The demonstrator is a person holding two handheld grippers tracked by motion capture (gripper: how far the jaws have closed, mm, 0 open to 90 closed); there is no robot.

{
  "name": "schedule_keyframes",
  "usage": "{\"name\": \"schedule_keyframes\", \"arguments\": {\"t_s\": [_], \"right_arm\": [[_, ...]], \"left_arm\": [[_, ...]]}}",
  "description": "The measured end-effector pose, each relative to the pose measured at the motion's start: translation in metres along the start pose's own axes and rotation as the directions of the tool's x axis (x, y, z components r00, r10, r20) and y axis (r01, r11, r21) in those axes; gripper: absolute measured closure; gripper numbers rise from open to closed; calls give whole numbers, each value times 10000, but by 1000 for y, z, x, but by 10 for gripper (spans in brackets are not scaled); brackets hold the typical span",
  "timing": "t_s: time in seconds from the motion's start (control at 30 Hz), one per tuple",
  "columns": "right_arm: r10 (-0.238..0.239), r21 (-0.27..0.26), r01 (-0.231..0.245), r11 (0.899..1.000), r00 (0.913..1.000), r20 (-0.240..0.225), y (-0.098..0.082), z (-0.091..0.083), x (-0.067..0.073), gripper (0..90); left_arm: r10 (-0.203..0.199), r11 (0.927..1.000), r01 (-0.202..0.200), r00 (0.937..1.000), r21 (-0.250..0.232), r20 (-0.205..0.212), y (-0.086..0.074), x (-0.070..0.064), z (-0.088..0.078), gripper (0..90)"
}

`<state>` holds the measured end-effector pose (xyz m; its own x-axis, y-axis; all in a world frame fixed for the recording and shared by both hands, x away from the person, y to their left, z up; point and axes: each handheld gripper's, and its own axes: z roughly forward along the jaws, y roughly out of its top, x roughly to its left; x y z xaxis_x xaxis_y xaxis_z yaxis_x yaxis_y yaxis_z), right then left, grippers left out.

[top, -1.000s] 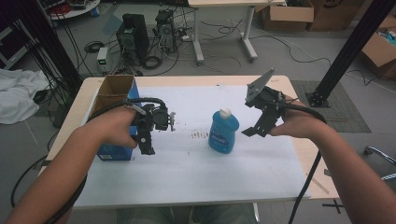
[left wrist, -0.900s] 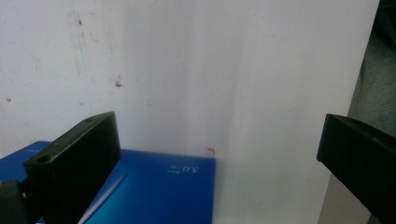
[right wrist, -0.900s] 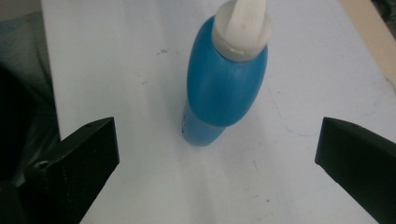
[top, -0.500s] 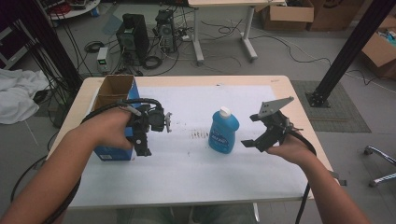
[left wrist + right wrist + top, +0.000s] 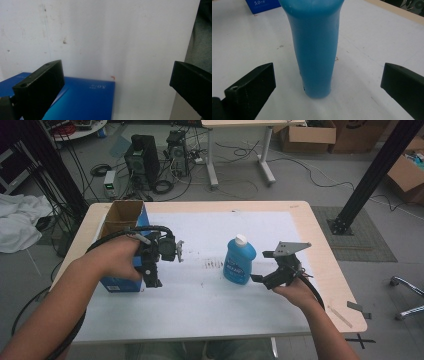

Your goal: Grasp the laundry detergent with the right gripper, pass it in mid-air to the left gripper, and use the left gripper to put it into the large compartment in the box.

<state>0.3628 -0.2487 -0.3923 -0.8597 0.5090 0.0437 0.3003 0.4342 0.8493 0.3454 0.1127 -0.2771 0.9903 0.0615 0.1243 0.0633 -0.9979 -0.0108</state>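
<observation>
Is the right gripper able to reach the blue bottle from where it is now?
Probably yes. The right gripper is open beside the blue bottle, which stands upright ahead between its jaws in the right gripper view, with bare white sheet between.

Wooden table [image 5: 325,250] topped with white sheet [image 5: 210,295]. Grey concrete floor [image 5: 320,175]. Computer towers [image 5: 142,152] and loose cables behind. Cardboard boxes [image 5: 305,137] far right; white cloth [image 5: 17,222] left. Black diagonal strut [image 5: 372,172].

bottle [image 5: 239,261] upright mid-table [image 5: 200,305]; box [image 5: 121,227] far left
</observation>
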Motion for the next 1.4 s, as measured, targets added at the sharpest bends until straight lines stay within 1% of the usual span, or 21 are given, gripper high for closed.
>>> {"name": "schedule_keyframes", "arguments": {"t_s": [0.2, 0.33, 0.43, 0.7, 0.8, 1.0, 1.27, 1.3, 1.4], "right_arm": [[312, -584, -323, 9978, 9993, -196, -7, 14, 0, 0], [377, -748, -400, 9964, 9988, -323, -11, 22, 1, 0], [276, -1002, -318, 9945, 9987, -424, -13, 27, 3, 0], [266, -1247, -334, 9916, 9981, -561, -16, 46, 5, 0], [360, -1340, -445, 9900, 9972, -651, -16, 52, 4, 0], [396, -1521, -486, 9872, 9973, -620, -16, 58, 3, 0], [439, -1692, -525, 9842, 9975, -547, -17, 64, 3, 1], [453, -1680, -537, 9843, 9976, -532, -17, 65, 3, 17], [346, -1718, -391, 9844, 9990, -294, -17, 67, 5, 60]], "left_arm": [[37, 10000, -37, 10000, 38, 4, 1, -1, -1, 1], [37, 10000, -37, 10000, 2, -15, 3, -3, -2, 1], [62, 10000, -62, 10000, 35, -11, 4, -3, -2, 1], [111, 9999, -111, 9999, -10, 12, 7, -4, -1, 1], [100, 9999, -100, 10000, -8, 5, 6, -4, -1, 1], [-2, 10000, 2, 10000, 28, 42, 3, -4, 0, 1], [-21, 10000, 21, 9999, 45, 133, 3, -3, 3, 1], [-12, 10000, 11, 9999, 37, 116, 3, -3, 3, 1], [-21, 10000, 20, 9999, 54, 135, 2, -3, 3, 1]]}}
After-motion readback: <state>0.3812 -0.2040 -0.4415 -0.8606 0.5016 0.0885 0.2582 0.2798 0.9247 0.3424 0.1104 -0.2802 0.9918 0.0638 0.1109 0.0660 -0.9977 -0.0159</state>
